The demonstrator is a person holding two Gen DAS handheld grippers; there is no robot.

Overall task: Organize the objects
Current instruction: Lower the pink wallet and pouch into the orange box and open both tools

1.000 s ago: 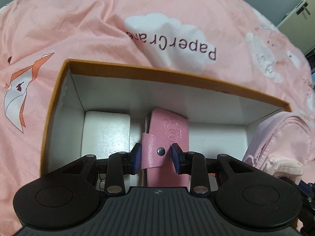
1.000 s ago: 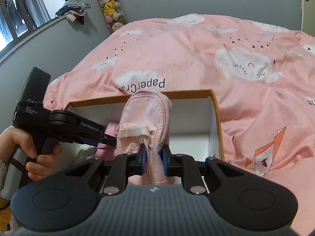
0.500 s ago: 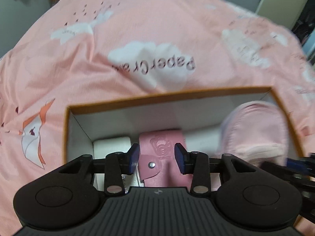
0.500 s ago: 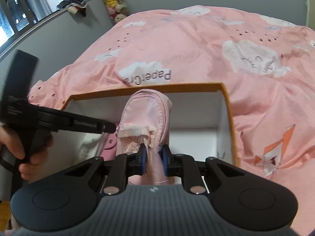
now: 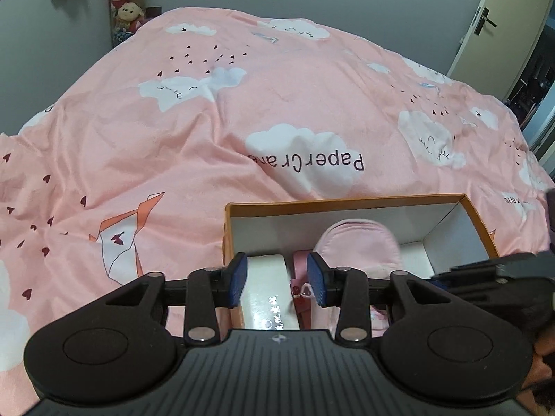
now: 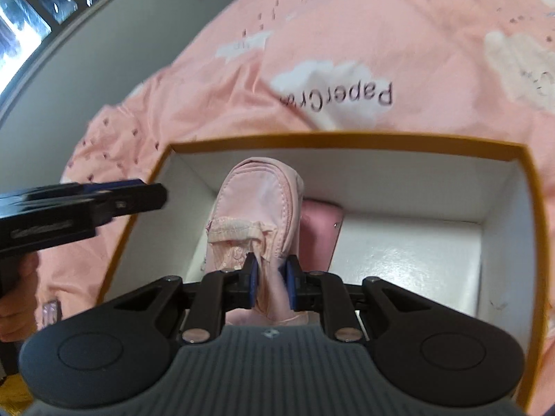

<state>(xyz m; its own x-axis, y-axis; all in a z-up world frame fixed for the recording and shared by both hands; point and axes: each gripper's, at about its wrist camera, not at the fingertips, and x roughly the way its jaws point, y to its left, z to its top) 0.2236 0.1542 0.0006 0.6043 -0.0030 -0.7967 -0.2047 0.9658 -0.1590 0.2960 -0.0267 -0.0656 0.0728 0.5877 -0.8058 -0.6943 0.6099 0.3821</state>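
Observation:
An orange-rimmed box with white inside [image 5: 347, 204] [image 6: 347, 137] lies on the pink bed cover. My right gripper [image 6: 272, 289] is shut on a pale pink fabric pouch [image 6: 258, 215] and holds it inside the box, over a pink wallet [image 6: 321, 228]. In the left wrist view the pouch [image 5: 360, 246] stands in the box next to the wallet [image 5: 301, 270] and a white case [image 5: 265, 287]. My left gripper [image 5: 277, 279] is open and empty, raised above the box's left end.
The pink cloud-print bed cover [image 5: 208, 131] fills the surroundings. Plush toys [image 5: 126, 7] hang at the far wall. A door [image 5: 499, 17] stands at the back right. The left gripper's body [image 6: 79, 204] crosses the left of the right wrist view.
My left gripper has let go of the pink wallet and drawn back and up, out of the box. My right gripper has lowered the pouch deeper into the box.

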